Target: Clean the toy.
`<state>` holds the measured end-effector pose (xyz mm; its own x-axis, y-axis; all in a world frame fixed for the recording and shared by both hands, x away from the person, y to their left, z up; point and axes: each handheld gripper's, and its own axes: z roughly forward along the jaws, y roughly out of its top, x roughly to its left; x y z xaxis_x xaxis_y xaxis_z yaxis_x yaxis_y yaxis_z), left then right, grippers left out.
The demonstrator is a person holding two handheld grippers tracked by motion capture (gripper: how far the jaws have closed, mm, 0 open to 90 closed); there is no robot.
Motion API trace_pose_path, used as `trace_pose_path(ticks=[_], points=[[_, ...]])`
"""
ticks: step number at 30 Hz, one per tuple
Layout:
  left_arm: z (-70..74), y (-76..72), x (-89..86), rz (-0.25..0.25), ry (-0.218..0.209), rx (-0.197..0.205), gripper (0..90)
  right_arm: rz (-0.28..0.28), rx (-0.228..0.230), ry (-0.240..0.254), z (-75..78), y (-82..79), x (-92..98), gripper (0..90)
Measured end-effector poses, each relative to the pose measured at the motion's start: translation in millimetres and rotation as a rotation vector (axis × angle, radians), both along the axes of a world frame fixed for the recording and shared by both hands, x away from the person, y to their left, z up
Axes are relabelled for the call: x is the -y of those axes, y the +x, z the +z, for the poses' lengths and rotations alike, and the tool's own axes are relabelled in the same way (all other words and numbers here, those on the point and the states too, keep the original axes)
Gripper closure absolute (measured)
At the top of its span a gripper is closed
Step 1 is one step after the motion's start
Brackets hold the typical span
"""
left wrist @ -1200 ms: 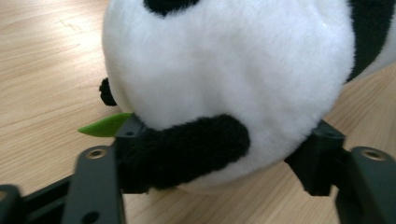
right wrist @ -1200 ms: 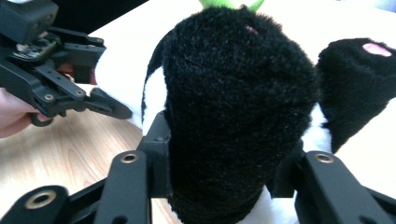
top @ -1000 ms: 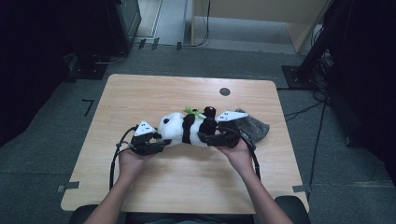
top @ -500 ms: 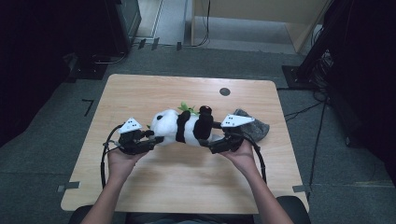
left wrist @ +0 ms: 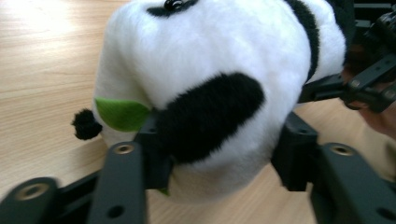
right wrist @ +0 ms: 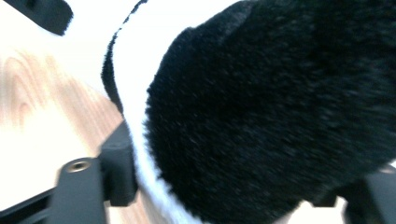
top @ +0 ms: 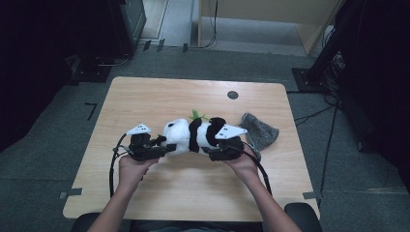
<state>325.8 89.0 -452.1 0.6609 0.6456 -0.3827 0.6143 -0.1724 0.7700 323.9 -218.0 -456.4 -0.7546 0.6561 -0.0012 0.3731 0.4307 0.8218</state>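
Panda plush [top: 193,135] clamped in both grippers' jaws; right pad hidden, seemingly pressing fur.

Overhead lighting on the surface [top: 159,96], even and soft; surroundings dim to near black. Right gripper view motion-blurred, wood overexposed at left. Left gripper view sharp centrally, glare top left.

Wide bare counter [top: 159,96] behind the plush panda [top: 186,137] and along the near edge, w/ room to pass on the far left. A grey cloth [top: 259,130] blocks the right side, just beside the right tool [top: 215,152]. A dark round disc [top: 233,94] sits well apart, far edge.
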Motion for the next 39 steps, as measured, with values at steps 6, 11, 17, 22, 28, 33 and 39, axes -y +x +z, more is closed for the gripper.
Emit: trace_pose_path(ticks=[6, 11, 17, 22, 28, 33, 39], points=[[-7.5, 2.8, -5.8, 0.000, 0.002, 0.146, 27.9, -0.058, -0.037, 0.047, 5.8, 5.9, 12.6, 38.6], [-12.3, 4.1, -11.3, 0.003, 0.050, 0.169, 25.4, -0.139, -0.053, 0.052, 11.9, 10.0, 29.8, 38.9], [-21.3, 2.7, -7.6, -0.025, 0.114, 0.234, 25.5, -0.145, -0.064, 0.099, 25.0, 6.2, 36.4, 38.1], [-25.6, 1.8, -0.6, -0.075, 0.103, 0.245, 23.6, -0.103, -0.085, 0.125, 29.1, 1.6, 26.4, 37.6], [-26.4, -1.0, 5.2, -0.075, 0.116, 0.267, 12.8, -0.046, -0.141, 0.146, 27.4, -0.5, 17.0, 38.0], [-26.0, -3.4, 10.3, -0.029, 0.140, 0.247, 22.1, -0.046, -0.155, 0.142, 25.1, -1.2, 13.2, 37.6], [-19.1, 0.5, 5.8, -0.004, 0.089, 0.149, 43.9, -0.073, -0.177, 0.142, 18.5, 4.0, 13.5, 22.3]])
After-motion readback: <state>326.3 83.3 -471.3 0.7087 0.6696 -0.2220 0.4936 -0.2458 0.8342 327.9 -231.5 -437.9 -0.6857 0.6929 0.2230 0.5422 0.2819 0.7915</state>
